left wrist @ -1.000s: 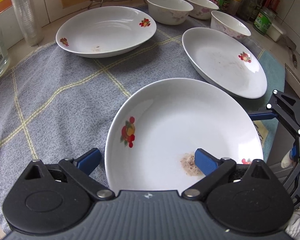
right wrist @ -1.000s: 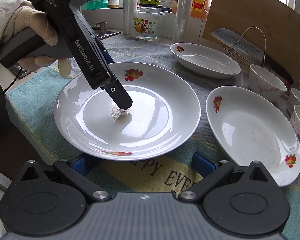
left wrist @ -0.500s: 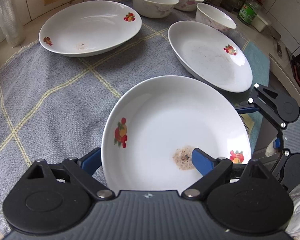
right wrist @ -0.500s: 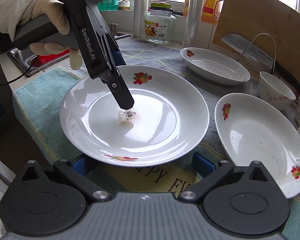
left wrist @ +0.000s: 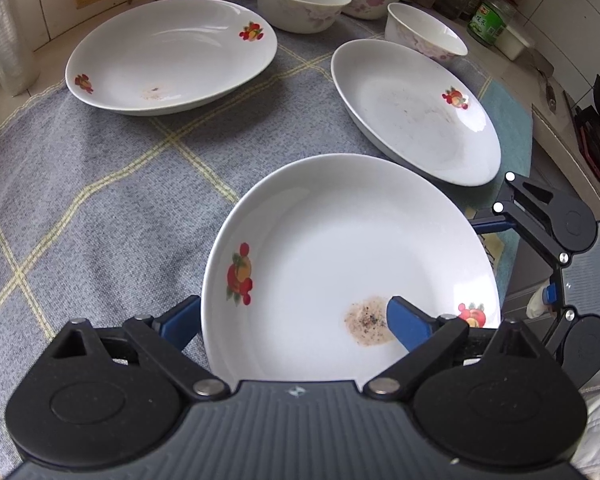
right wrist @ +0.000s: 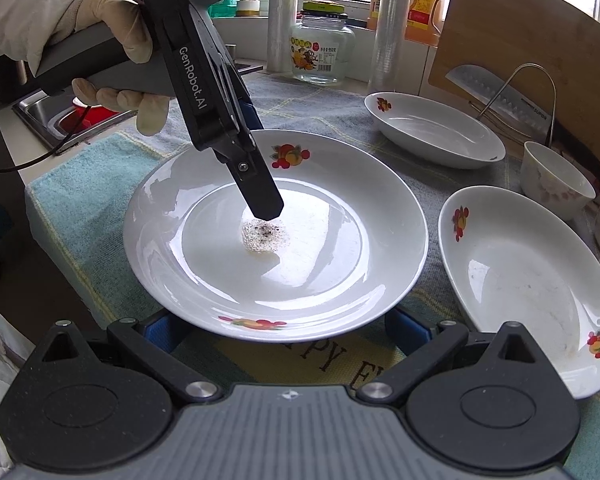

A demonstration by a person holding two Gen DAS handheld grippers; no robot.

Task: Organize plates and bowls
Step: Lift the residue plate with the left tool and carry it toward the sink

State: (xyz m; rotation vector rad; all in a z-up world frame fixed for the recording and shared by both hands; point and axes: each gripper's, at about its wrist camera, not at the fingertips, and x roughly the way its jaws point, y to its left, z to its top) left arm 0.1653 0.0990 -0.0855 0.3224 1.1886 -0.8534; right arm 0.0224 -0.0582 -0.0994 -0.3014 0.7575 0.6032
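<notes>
Plate (left wrist: pixel 340 248) with fruit print and a brownish stain sits nearest on the grey checked cloth (left wrist: pixel 100 200) — left gripper (left wrist: pixel 292 320) pinches its rim, one finger inside, one beneath. Right gripper (right wrist: pixel 284 332) spread wide, fingers just under the plate's near edge. Two more plates (left wrist: pixel 412 108) and three bowls (left wrist: pixel 300 0) lie beyond.

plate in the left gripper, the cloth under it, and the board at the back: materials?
Plate: looks like glazed ceramic; glossy white with sharp window highlights and printed fruit decals. Cloth: woven fabric, matte grey-blue with a yellow check, visible weave. Board: appears to be wood or bamboo; flat brown, faint grain, dull finish. Left gripper grips the plate's rim.
</notes>
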